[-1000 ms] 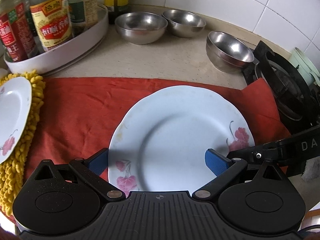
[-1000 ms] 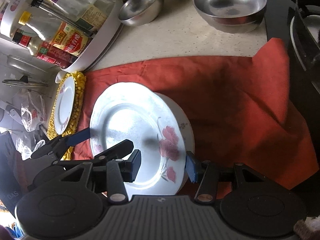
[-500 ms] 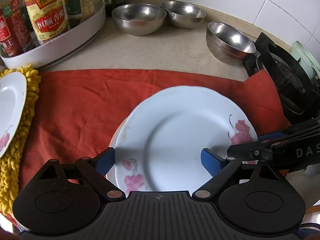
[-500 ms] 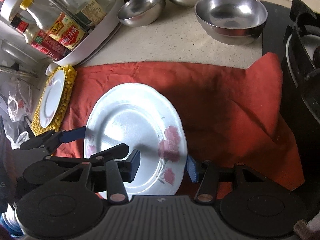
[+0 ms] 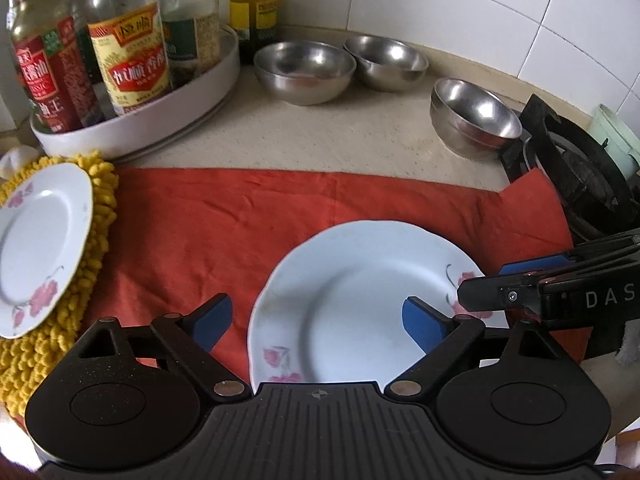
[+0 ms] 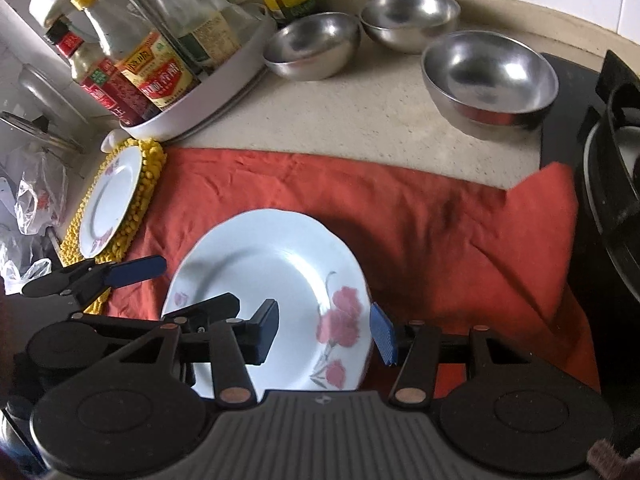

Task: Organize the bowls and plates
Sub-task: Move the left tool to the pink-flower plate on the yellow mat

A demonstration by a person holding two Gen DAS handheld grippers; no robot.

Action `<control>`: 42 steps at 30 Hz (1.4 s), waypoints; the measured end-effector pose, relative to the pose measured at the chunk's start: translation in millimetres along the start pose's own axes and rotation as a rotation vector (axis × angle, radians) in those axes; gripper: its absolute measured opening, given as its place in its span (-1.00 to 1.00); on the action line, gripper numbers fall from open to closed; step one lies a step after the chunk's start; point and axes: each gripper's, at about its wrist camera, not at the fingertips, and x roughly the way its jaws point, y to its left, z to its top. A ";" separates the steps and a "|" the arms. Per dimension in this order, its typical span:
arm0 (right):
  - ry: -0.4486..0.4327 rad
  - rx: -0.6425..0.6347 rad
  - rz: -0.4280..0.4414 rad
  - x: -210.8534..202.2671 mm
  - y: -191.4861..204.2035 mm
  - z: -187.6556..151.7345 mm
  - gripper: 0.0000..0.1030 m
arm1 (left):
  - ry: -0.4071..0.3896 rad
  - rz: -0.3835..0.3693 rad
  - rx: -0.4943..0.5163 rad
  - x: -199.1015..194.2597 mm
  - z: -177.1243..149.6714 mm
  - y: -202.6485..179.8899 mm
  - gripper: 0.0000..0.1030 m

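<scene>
Plate (image 5: 352,300): flat on the red cloth (image 5: 248,216) on the bench, its rim between the right tongs (image 6: 326,330).
Right tongs: spread, not gripping.
Left tongs (image 5: 316,322): spread wide, empty; plate now lies toward their right finger, off-centre compared with before.

Soft daylight fills both views. Glare spots the steel bowls (image 5: 476,110); the plate (image 6: 276,276) shadows the cloth (image 6: 440,224). Fisheye bending warps the edges, and corners go dark.
</scene>
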 end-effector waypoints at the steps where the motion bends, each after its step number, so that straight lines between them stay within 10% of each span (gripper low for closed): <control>1: -0.008 -0.001 -0.003 -1.1 2.1 -0.1 -0.08 | -0.007 0.003 0.006 -1.5 1.0 1.0 0.87; 42: -0.002 -0.233 0.123 124.4 216.6 85.8 -0.07 | -0.076 0.293 -0.184 -31.9 13.6 235.2 0.99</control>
